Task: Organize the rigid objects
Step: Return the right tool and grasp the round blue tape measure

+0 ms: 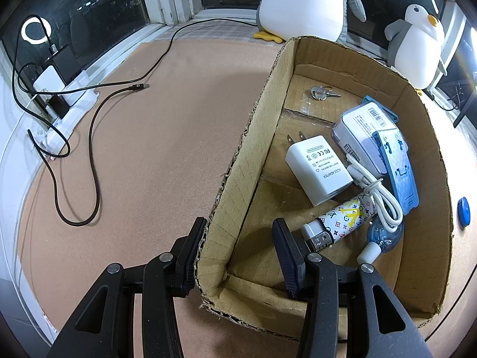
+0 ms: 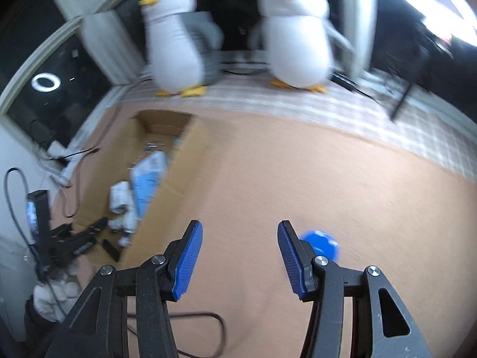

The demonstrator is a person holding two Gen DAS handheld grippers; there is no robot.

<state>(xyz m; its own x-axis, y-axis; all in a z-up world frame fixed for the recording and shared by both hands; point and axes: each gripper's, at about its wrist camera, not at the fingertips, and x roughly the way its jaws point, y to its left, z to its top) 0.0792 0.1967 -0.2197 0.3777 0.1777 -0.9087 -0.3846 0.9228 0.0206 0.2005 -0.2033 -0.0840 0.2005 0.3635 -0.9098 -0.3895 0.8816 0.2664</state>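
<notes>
- Far left of the left view, a black cable [image 1: 92, 137] snakes over the brown tabletop [image 1: 155, 137], with its plug end lying loose.
- Left tongs [image 1: 240, 249] straddle the near left wall of the cardboard box [image 1: 253, 137]: one finger is outside and the other inside. The log puts them at their tightest, so they look clamped on that wall.
- Inside the box, going right: a white charger [image 1: 317, 168] lying flat, a patterned lighter [image 1: 342, 219] just below it, a bundled white cord [image 1: 378, 194], a small blue bottle [image 1: 383, 235], a white packet [image 1: 362, 132] and a blue plastic stand [image 1: 398, 164] on top of it. A key ring [image 1: 320, 92] sits alone at the far end.
- A blue cap [image 1: 463, 211] lies on the tabletop outside the box's right wall.
- Two plush penguins [image 1: 417, 44] sit at the back by the window.
- Right tongs [image 2: 240, 258] are apart with nothing between them, hovering over bare tabletop. The cap is just beside the right finger. That view is blurry.
</notes>
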